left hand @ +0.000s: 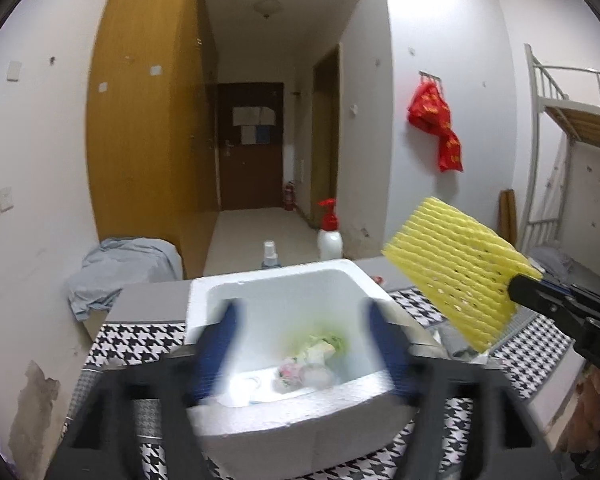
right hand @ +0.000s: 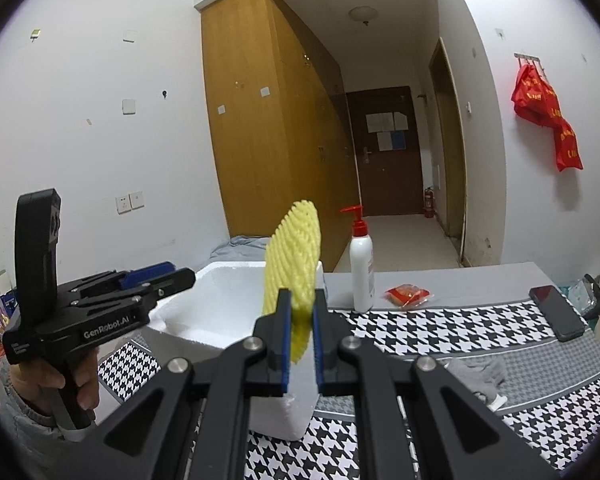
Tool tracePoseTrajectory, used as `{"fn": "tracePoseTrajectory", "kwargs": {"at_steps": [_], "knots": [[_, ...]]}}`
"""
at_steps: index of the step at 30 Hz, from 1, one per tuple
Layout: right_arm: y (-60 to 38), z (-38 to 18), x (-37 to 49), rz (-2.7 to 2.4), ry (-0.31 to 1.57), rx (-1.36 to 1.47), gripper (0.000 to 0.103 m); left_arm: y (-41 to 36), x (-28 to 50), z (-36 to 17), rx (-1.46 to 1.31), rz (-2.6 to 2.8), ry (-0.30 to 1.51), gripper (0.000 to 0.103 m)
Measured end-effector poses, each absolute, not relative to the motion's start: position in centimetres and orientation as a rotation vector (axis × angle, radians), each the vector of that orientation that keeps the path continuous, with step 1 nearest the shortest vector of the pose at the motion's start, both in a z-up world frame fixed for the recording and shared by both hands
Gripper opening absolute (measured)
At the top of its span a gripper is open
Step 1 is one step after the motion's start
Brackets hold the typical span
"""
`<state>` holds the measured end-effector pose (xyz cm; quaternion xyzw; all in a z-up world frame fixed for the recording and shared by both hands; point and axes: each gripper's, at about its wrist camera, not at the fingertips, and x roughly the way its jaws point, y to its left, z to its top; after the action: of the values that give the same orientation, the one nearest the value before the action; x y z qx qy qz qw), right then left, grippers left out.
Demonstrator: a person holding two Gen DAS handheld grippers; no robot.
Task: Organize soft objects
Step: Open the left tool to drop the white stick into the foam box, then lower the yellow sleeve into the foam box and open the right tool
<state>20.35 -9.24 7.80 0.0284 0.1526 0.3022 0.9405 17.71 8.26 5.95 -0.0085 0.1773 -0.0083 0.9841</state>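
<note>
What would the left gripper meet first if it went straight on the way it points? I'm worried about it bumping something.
Probably the white foam box: the open left gripper points slightly down into it, toward the crumpled soft items on its floor. Blur leaves depth unclear.

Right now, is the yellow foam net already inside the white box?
No, the right tongs hold the yellow foam net up above the white box.

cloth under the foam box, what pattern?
Black-and-white houndstooth cloth, with grey bands; clearest in the right wrist view, under the white foam box.
</note>
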Motion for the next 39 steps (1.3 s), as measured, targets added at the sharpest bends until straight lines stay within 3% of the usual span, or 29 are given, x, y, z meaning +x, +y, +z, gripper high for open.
{"fn": "tracePoseTrajectory", "kwargs": {"at_steps": [1,2,39], "knots": [[-9.3,7.8,20.4,0.615,0.310,0.057,0.012,8.5,17.5,6.0,-0.025,0.006,0.340,0.097],[-9.3,7.8,20.3,0.614,0.310,0.057,0.012,8.6,17.3,6.0,-0.030,0.026,0.330,0.102],[-4.2,8.0,22.4,0.720,0.342,0.038,0.012,12.8,12.9,5.6,-0.048,0.200,0.312,0.102]]}}
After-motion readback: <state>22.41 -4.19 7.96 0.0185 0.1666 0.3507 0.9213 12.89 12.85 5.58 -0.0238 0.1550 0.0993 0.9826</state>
